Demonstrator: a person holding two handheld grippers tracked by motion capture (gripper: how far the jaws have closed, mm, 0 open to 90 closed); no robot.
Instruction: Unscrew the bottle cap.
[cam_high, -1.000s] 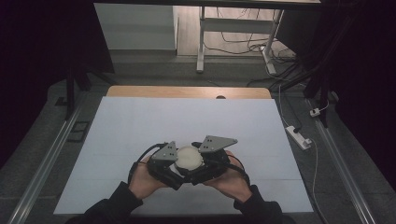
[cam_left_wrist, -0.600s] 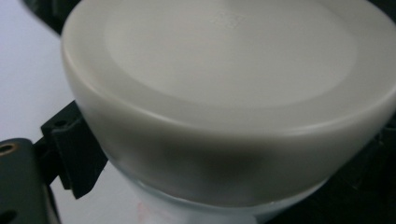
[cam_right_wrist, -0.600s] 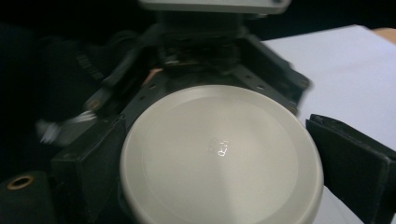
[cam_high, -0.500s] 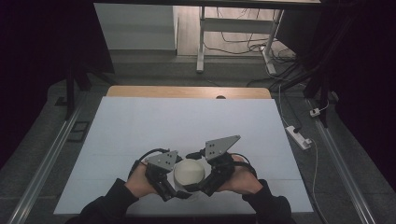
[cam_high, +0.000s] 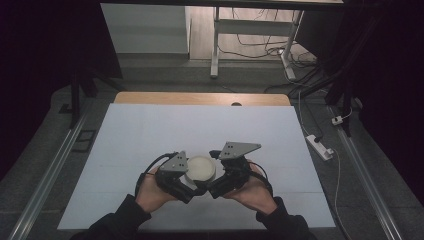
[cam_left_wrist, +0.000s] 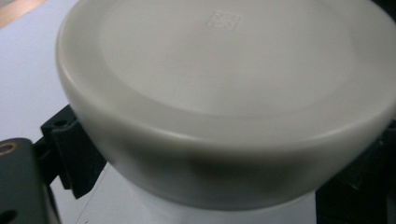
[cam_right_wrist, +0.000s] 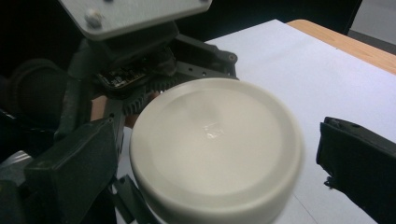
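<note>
Lid (cam_high: 200, 168) white, round, between left gripper (cam_high: 186, 186) and right gripper (cam_high: 216, 186); both spread around it.

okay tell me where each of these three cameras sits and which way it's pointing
High view: above the person's side, facing forward and down on the white table; both hands, left gripper and right gripper show.
Left gripper view: rides that gripper, close under the cream round lid.
Right gripper view: looks along its jaws at the lid and the left gripper beyond.
All three share the lid.
</note>
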